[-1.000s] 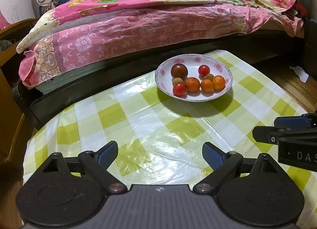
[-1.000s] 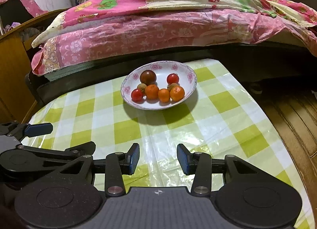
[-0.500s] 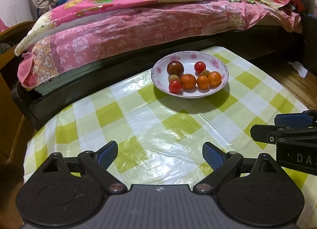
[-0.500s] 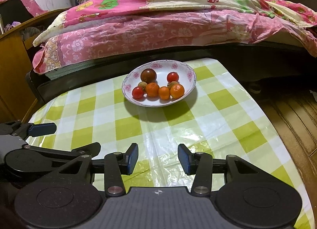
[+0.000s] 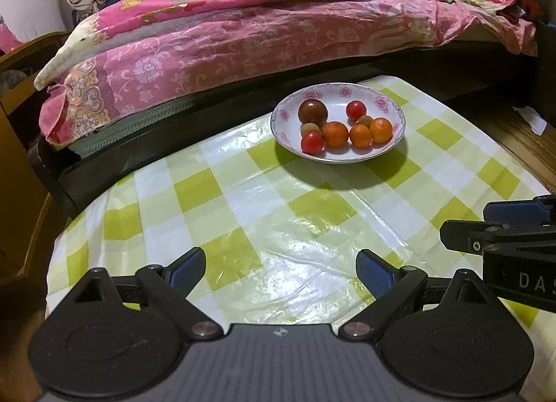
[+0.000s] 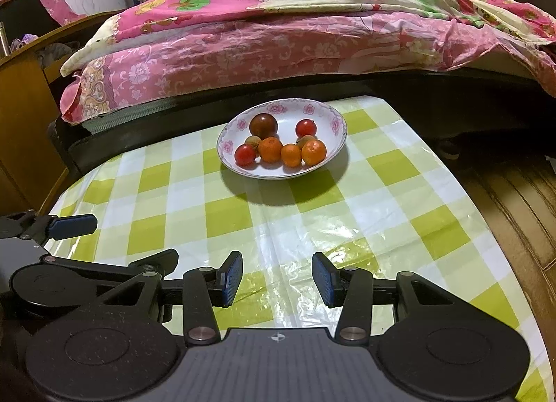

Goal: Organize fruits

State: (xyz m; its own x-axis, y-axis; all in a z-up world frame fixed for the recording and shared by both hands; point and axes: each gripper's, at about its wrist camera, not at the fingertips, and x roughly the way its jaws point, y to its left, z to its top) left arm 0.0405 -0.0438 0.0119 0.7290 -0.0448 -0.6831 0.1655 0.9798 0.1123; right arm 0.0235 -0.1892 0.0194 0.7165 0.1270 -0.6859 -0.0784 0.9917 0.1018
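Note:
A white floral plate (image 5: 394, 113) (image 6: 333, 124) stands at the far side of the table. It holds a dark brown fruit (image 5: 312, 111) (image 6: 263, 125), two red tomatoes (image 5: 311, 142) (image 6: 245, 154), three oranges (image 5: 335, 134) (image 6: 270, 149) and two small tan fruits (image 5: 309, 128). My left gripper (image 5: 279, 268) is open and empty over the near table, far short of the plate. My right gripper (image 6: 277, 275) is open and empty, also near the front. Each gripper shows at the edge of the other's view.
The table has a green and white checked plastic cloth (image 5: 312, 211) (image 6: 347, 200). A bed with a pink floral quilt (image 5: 260, 30) (image 6: 278, 37) runs along the far side. Wooden furniture (image 6: 21, 117) stands at the left; wooden floor (image 6: 514, 200) lies to the right.
Both grippers have drawn back slightly from the plate, which sits a little farther and higher in both views. Both stay open and empty.

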